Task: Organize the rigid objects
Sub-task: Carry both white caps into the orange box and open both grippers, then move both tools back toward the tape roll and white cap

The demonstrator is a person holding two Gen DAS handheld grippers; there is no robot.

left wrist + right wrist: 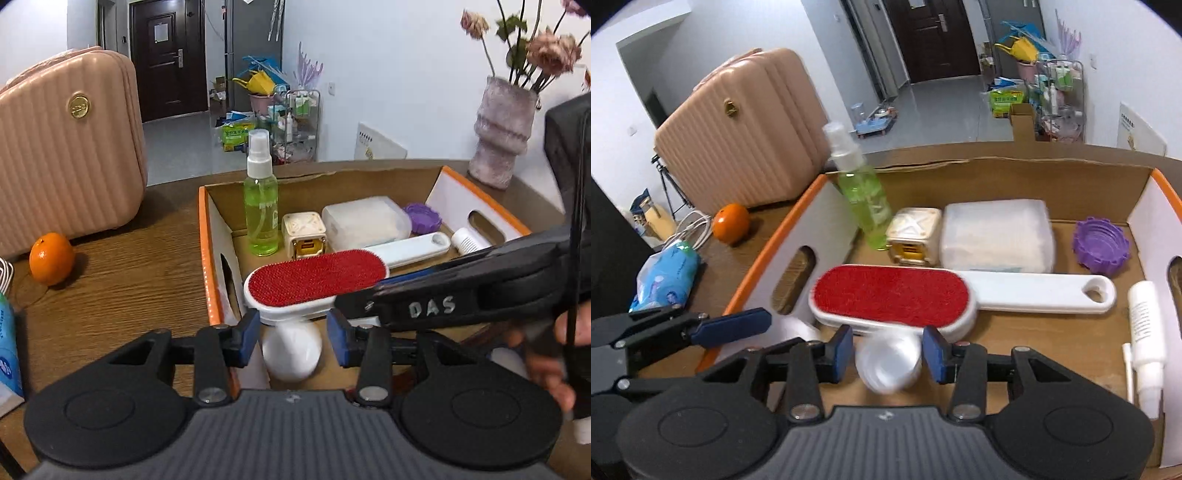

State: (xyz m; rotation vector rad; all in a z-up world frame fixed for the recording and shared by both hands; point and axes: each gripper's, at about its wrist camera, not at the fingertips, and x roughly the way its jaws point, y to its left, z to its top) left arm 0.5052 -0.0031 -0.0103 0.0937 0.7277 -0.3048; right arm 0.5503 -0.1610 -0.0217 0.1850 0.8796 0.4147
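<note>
A cardboard box with orange edges holds a red lint brush with a white handle, a green spray bottle, a cream cube, a clear plastic case, a purple cap and a white tube. My left gripper is open above a white round object. My right gripper is open around a blurred white cup-like object; it also crosses the left wrist view at the right.
A pink suitcase stands on the wooden table left of the box. An orange, a white cable and a blue tissue pack lie beside it. A vase of flowers stands at the back right.
</note>
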